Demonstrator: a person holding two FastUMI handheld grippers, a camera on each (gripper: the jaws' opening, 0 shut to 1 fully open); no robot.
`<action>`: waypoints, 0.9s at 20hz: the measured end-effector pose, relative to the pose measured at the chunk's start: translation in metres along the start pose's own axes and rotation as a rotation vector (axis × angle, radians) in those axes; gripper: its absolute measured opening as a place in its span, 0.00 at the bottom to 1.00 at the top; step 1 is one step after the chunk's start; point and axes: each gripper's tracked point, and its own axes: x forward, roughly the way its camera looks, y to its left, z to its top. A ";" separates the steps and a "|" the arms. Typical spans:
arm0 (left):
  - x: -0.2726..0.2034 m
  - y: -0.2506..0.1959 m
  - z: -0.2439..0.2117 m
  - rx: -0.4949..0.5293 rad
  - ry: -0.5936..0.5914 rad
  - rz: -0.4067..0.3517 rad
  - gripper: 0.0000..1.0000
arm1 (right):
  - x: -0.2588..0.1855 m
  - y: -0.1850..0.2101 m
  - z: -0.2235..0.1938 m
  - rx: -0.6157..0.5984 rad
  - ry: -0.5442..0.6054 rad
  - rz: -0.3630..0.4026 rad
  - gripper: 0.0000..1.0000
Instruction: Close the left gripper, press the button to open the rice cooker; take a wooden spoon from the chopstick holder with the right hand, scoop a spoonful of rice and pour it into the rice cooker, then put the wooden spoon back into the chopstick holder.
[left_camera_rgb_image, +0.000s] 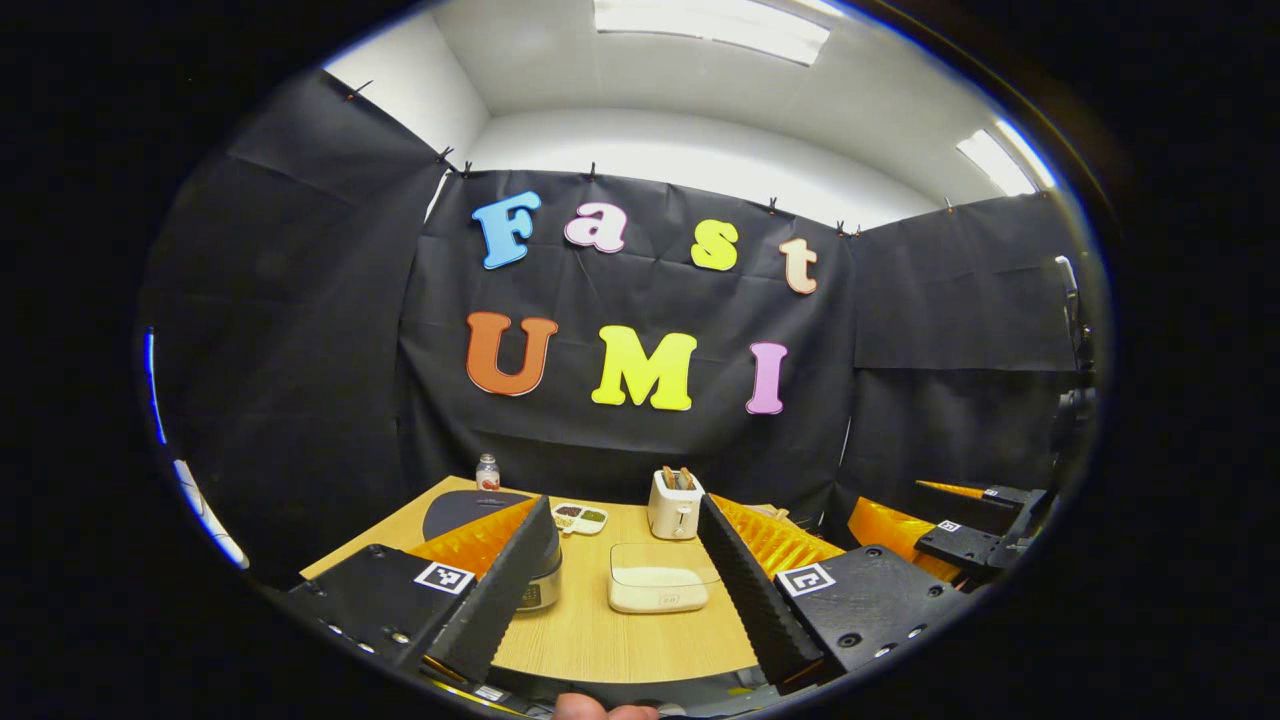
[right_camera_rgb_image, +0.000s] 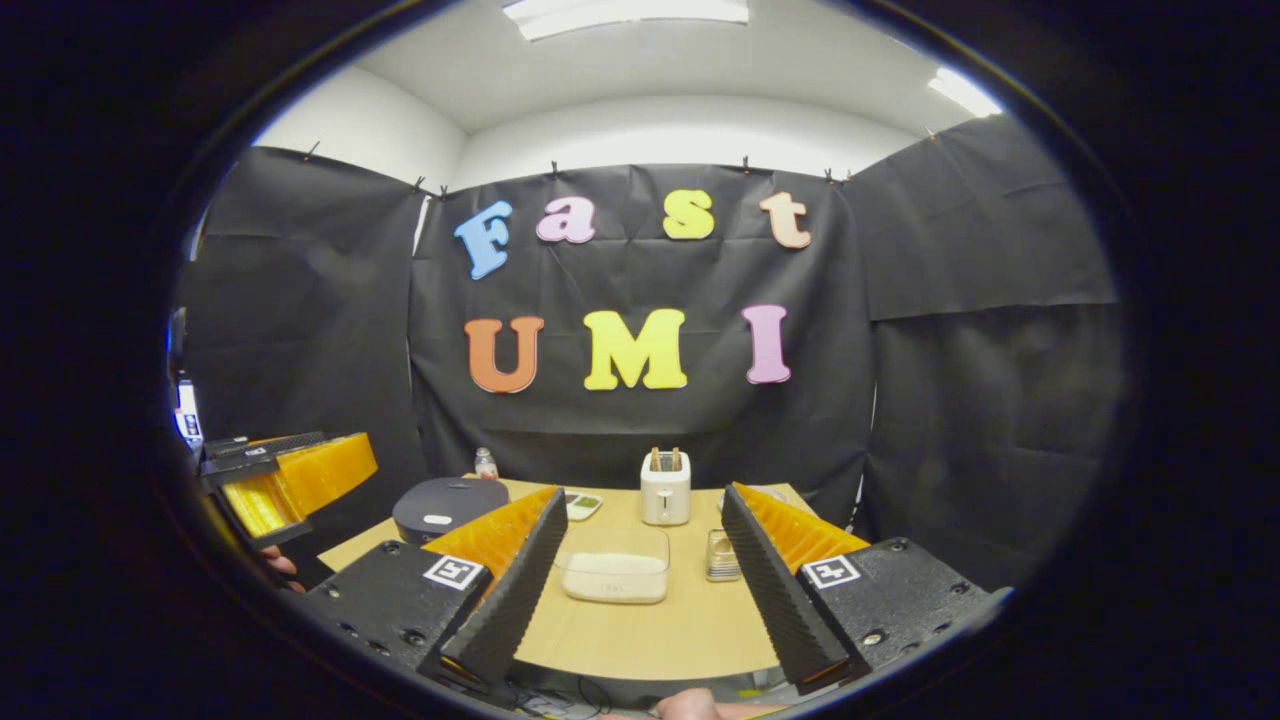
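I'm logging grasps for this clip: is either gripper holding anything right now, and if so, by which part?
Nothing is held. The left gripper and the right gripper both stand open above the table, with nothing between their fingers.

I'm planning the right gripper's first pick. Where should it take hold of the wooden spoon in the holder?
Probably by the handle ends standing upright out of the white chopstick holder, coming from above, fingers either side. The bowl is hidden inside; which stick is the spoon I cannot tell.

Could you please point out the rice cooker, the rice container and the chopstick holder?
Dark round rice cooker (right_camera_rgb_image: 449, 503): right gripper view, lid top.
Clear plastic rice container (right_camera_rgb_image: 614, 577): right gripper view, front wall.
White chopstick holder (right_camera_rgb_image: 665, 492): right gripper view, front face.
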 end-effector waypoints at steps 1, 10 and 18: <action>-0.001 0.000 0.001 0.001 -0.002 0.001 0.95 | -0.002 0.001 -0.001 0.001 0.000 0.002 1.00; -0.006 0.004 0.002 0.003 -0.005 0.010 0.95 | 0.002 0.013 -0.002 -0.022 0.006 0.032 0.99; -0.006 0.018 0.001 0.020 -0.007 0.035 0.95 | 0.016 0.029 -0.005 -0.024 0.011 0.051 1.00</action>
